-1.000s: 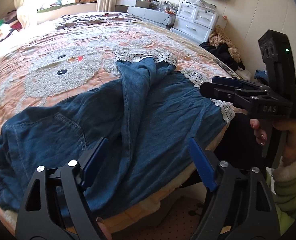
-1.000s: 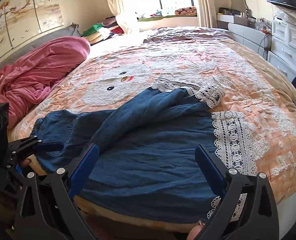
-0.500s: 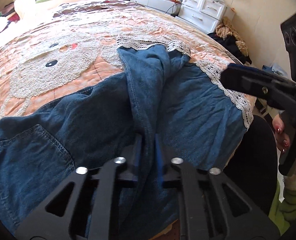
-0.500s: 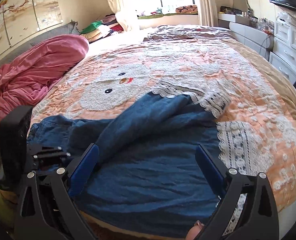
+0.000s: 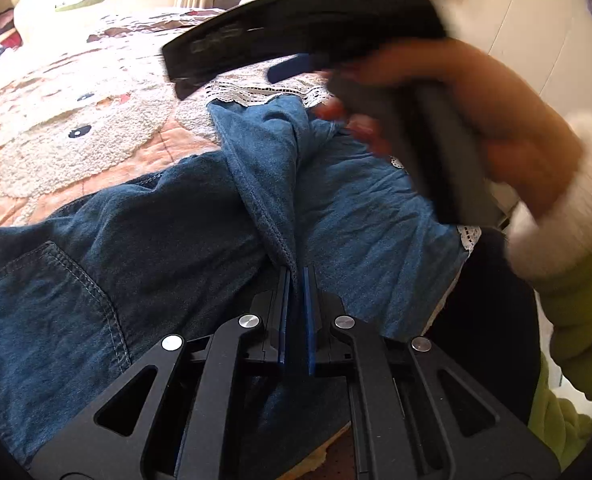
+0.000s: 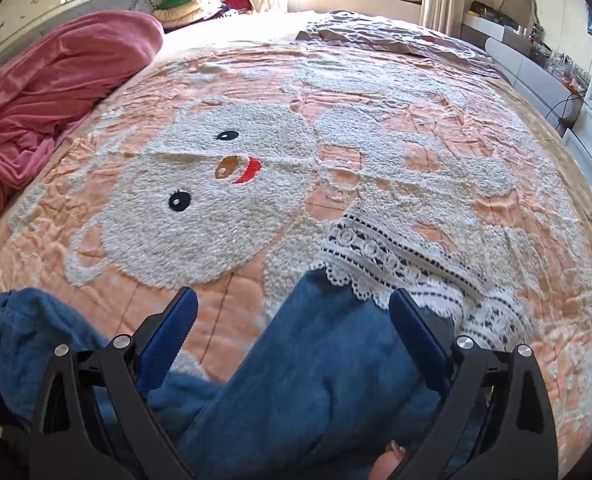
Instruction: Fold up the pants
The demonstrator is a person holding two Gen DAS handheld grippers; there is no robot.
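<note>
One wide bed (image 6: 376, 92), covered by a peach quilt with a fleecy white animal face, carries everything here, and a heaped pink blanket (image 6: 43, 92) lies along its far left side. Spread across the near edge of the bed are the denim pants (image 5: 143, 240), crumpled rather than flat, with a back pocket showing toward the near left corner and the white lace hems (image 6: 396, 256) reaching toward the middle of the bed. A raised ridge of denim runs from the near edge up toward the hems. The left gripper (image 5: 294, 312) sits at the near edge with its blue pads pressed together on the lower end of that ridge, pinching the fabric. The right gripper (image 6: 291, 328) hovers above the hem end of one leg, fingers spread wide with denim lying between and below them but nothing gripped; in the left wrist view it is motion-blurred, so it seems to be travelling. My reading is that the fold has barely begun. The pinch on the ridge looks narrow, so a hard pull could slip the cloth out or drag the whole garment off the near edge. If the right gripper closes on the lace alone or on one layer, the leg would likely twist and fold unevenly.
</note>
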